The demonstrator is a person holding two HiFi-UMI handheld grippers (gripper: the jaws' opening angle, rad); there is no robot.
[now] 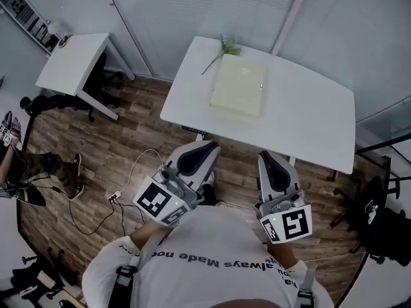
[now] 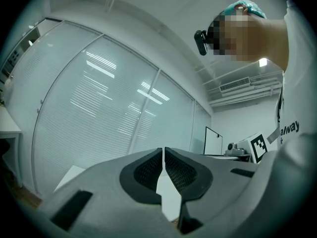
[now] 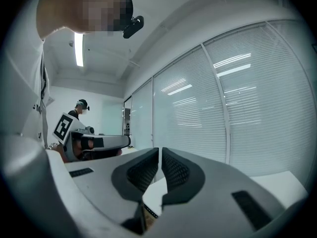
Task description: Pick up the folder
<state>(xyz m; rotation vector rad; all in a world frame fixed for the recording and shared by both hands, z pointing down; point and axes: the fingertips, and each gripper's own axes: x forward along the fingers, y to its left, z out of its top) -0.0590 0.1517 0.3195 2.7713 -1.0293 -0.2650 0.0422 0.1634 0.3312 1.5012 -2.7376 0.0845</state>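
A pale cream folder (image 1: pixel 239 87) lies flat on the white table (image 1: pixel 308 117), toward its far side. My left gripper (image 1: pixel 207 147) is held over the floor short of the table's near edge, its jaws shut with nothing between them. My right gripper (image 1: pixel 268 158) hangs beside it, also shut and empty, just before the table edge. In the left gripper view the left gripper (image 2: pixel 163 152) has its jaws together, pointing at the blinds. In the right gripper view the right gripper (image 3: pixel 160 153) is likewise shut. The folder shows in neither gripper view.
A green sprig (image 1: pixel 221 50) lies at the folder's far corner. A second white desk (image 1: pixel 74 66) stands at the left, with a cable (image 1: pixel 128 185) on the wooden floor. Black chairs (image 1: pixel 379 220) stand at the right. Glass walls with blinds (image 2: pixel 99 113) lie ahead.
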